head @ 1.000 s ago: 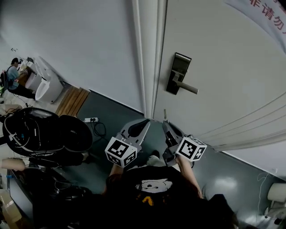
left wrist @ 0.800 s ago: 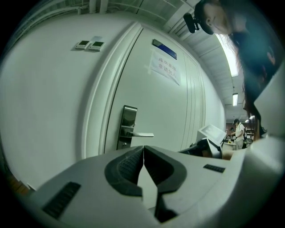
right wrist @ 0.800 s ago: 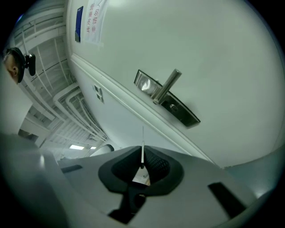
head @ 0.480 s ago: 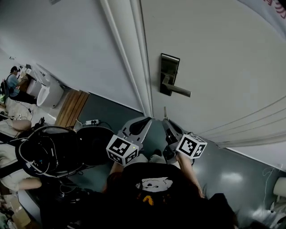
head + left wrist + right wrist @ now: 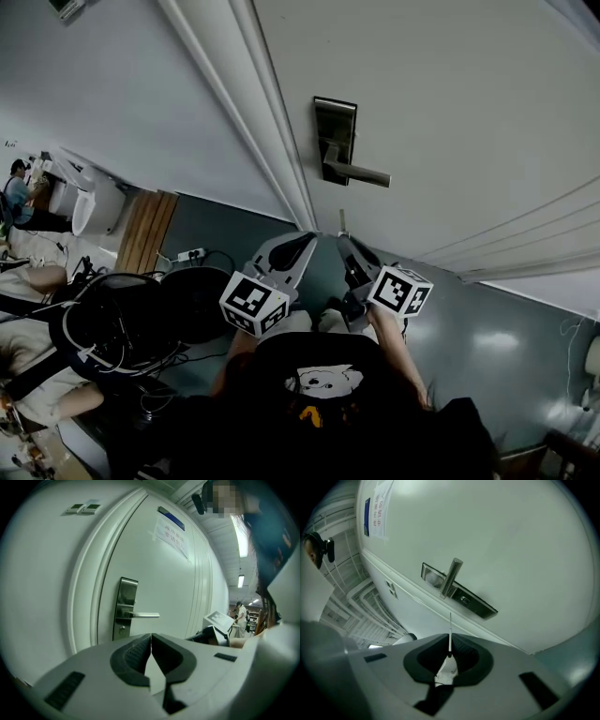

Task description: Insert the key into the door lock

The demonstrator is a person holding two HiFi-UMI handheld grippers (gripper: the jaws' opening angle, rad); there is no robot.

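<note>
Pale wall (image 5: 141, 112) across the upper left of the head view, dark green floor (image 5: 487, 328) along the lower right, a heap of cables (image 5: 103, 328) at lower left. Door (image 5: 450, 112), white and seemingly closed, filling the upper right, with its ridged frame (image 5: 262, 122) slanting down beside it. Near top centre of the door, a dark metal lock plate (image 5: 335, 129) with a lever handle (image 5: 361, 174) jutting to the right. Keyhole (image 5: 122, 629), a small round spot low on the plate, under the handle's root in the left gripper view. Below the plate, at frame centre, two grippers side by side, both aimed at the door. Left gripper (image 5: 151, 641) with jaws pressed together on nothing. Right gripper (image 5: 450, 656) clamped on the key (image 5: 450, 629), blade seen edge-on, poking forward toward the plate and well apart from the keyhole. Probably light, thin and stiff, so apt to pivot or slip in the pads if pushed off-axis; best pinched flat across the head, as now, leaving the whole blade free. Plenty of open air between tip and door. Tighter at the plate itself: handle just above the keyhole, frame ridges near on the left, so likely a matter of lining up under the lever and clear of it.
</note>
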